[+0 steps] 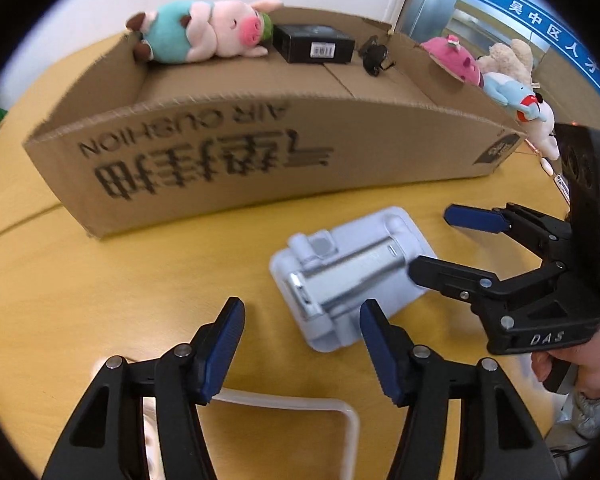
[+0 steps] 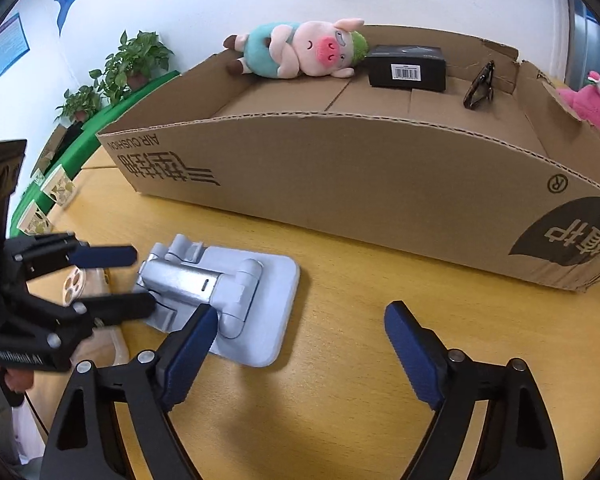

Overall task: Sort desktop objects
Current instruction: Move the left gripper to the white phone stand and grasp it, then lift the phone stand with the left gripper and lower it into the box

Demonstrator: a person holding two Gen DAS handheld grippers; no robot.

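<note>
A folded light-blue phone stand (image 1: 352,276) lies flat on the yellow table (image 1: 100,280); it also shows in the right wrist view (image 2: 228,292). My left gripper (image 1: 302,328) is open and empty, its fingers just short of the stand's near end. My right gripper (image 2: 300,328) is open and empty, with the stand beside its left finger; in the left wrist view it (image 1: 432,244) comes in from the right at the stand's far end. Behind stands an open cardboard box (image 1: 260,160) holding a plush pig (image 1: 204,32), a black box (image 1: 314,44) and dark sunglasses (image 1: 374,56).
Pink and blue plush toys (image 1: 496,76) lie past the box's right end. A clear plastic container (image 1: 284,432) sits under my left gripper. Potted plants (image 2: 116,72) and green shelving stand beyond the table's left edge. A small round item (image 2: 74,284) lies by the container.
</note>
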